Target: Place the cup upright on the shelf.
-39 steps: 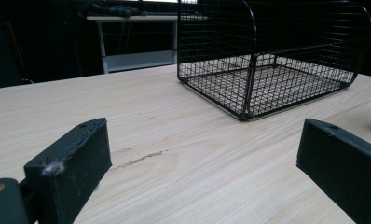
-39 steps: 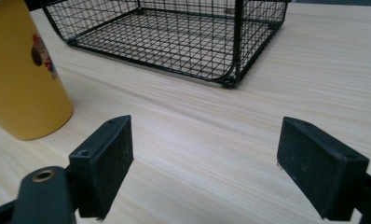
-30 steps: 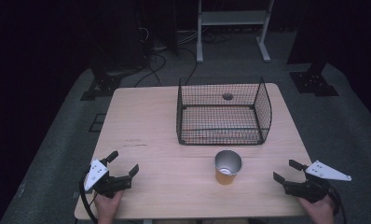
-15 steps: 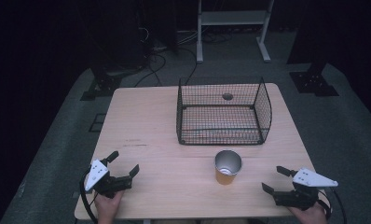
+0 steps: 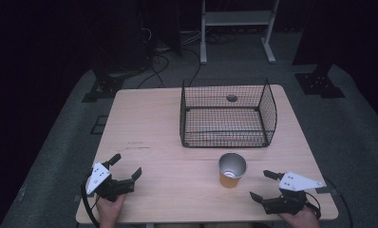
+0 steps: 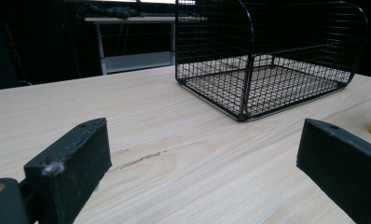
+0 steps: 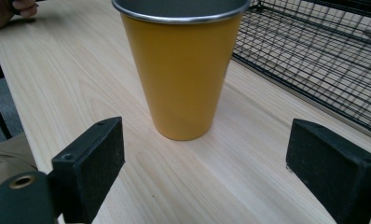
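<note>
Yellow cup (image 5: 232, 170) with a metal rim stands upright on the tabletop (image 5: 149, 128), near-right of centre, just in front of the black wire basket (image 5: 225, 115). The basket sits at the far right-centre with a small dark round thing (image 5: 231, 98) inside near its far wall. Right gripper (image 5: 265, 185) is low at the near-right edge, fingers spread wide and holding nothing, aimed at the cup; in the right gripper view the cup (image 7: 181, 65) stands between the two fingers (image 7: 90, 163) but beyond their tips, no contact. Left gripper (image 5: 125, 166) is at the near-left corner, fingers (image 6: 72, 168) spread, empty, well apart from the cup and basket (image 6: 267, 51).
</note>
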